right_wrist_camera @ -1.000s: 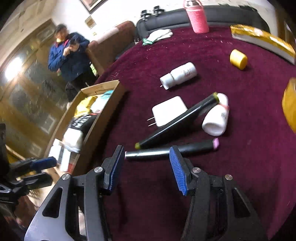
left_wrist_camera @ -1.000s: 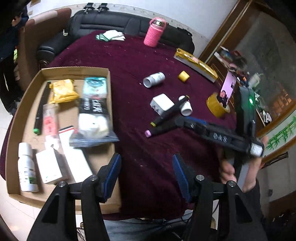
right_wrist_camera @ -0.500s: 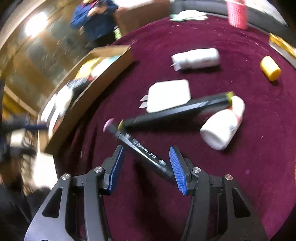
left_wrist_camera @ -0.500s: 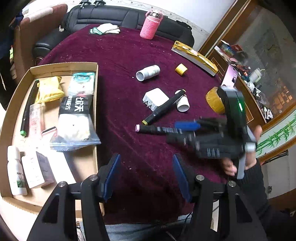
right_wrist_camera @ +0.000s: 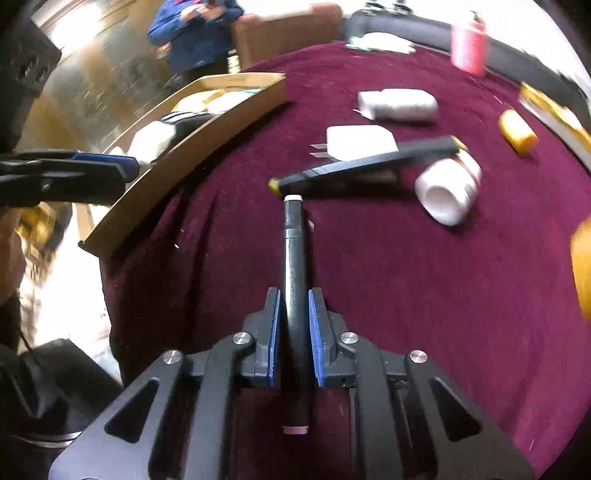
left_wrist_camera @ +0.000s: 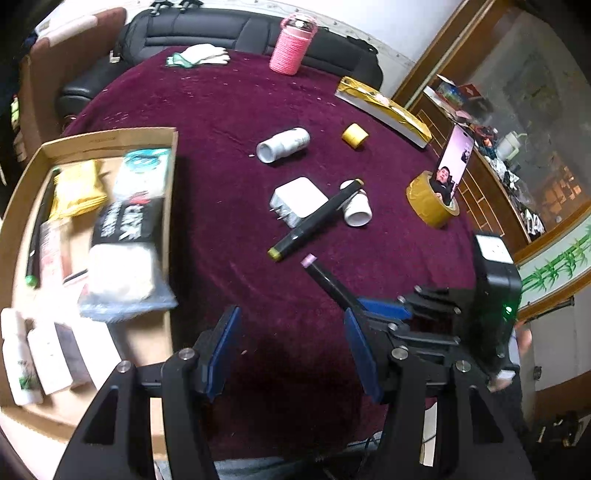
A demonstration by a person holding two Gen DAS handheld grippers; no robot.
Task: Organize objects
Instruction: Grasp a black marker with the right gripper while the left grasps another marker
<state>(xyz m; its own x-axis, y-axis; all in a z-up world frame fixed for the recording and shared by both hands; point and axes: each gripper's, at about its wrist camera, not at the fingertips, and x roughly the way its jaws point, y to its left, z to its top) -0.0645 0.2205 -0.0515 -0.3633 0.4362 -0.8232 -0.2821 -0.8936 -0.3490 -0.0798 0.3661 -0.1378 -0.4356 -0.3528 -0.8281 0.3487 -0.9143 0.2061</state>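
Note:
My right gripper (right_wrist_camera: 294,299) is shut on a black marker with a pink cap (right_wrist_camera: 293,251), which points forward along the fingers just above the maroon tablecloth. In the left wrist view the same marker (left_wrist_camera: 325,280) sticks out of the right gripper (left_wrist_camera: 373,310) toward the table's middle. My left gripper (left_wrist_camera: 291,339) stands open with nothing between its fingers, over the cloth beside the cardboard box (left_wrist_camera: 110,136). A second black marker with a yellow tip (left_wrist_camera: 317,221) lies across a white charger (left_wrist_camera: 299,199) and a white bottle (left_wrist_camera: 356,210).
The box (right_wrist_camera: 207,136) at the left holds several packets and bottles. On the cloth lie another white bottle (left_wrist_camera: 282,146), a yellow cap (left_wrist_camera: 354,135), a tape roll (left_wrist_camera: 428,206) propping a phone (left_wrist_camera: 456,162), a pink bottle (left_wrist_camera: 293,48) and gloves (left_wrist_camera: 199,57). A person in blue (right_wrist_camera: 195,29) stands beyond the box.
The right gripper rolled, dropped over the pink-capped marker and shut on it; the marker has swung in line with the fingers. The left gripper stayed open and drifted slightly.

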